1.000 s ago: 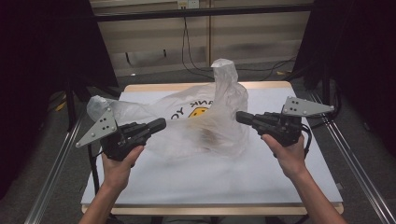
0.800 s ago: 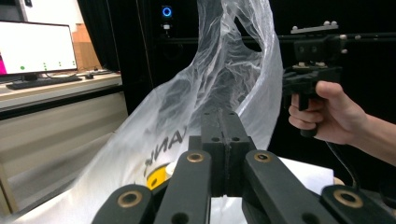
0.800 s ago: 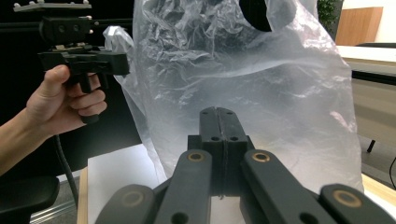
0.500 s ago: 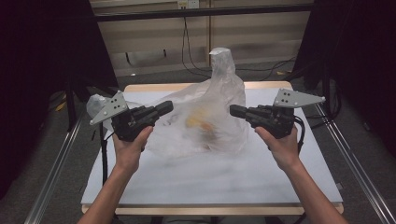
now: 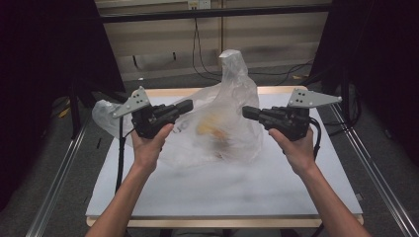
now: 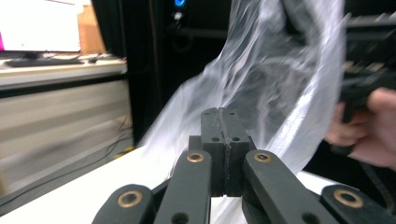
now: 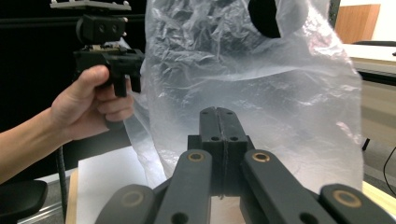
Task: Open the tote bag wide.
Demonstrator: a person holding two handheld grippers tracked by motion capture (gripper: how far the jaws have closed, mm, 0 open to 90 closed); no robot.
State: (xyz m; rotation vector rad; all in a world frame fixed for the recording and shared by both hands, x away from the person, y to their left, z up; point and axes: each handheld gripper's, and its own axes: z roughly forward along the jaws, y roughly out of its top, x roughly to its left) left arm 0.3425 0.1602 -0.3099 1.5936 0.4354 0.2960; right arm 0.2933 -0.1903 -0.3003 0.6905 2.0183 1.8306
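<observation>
**Two closed claws beside a tall plastic bag**

A clear plastic bag (image 5: pixel 222 123) stands on the white worktop (image 5: pixel 237 187), near the far edge and about in the middle. It is wide at the bottom and narrow at the top. Its long side runs up and down, and its thin top end points straight up. A loose flap of the bag lies flat, spreading off to the left past the worktop's edge. Something yellow and orange shows faintly inside the bag, too blurry to name.

The left claw (image 5: pixel 187 105) is held in the person's left hand (image 5: pixel 148 145). It lies level and points right, at the bag's left side. In the left gripper view its two black jaws are pressed tight together, with nothing between them, and the bag rises just past the tips.

The right claw (image 5: pixel 245 111) is held in the right hand (image 5: pixel 296 148). It lies level and points left, at the bag's right side. Its jaws are also pressed together and hold nothing. The bag stands between the two claws.
</observation>
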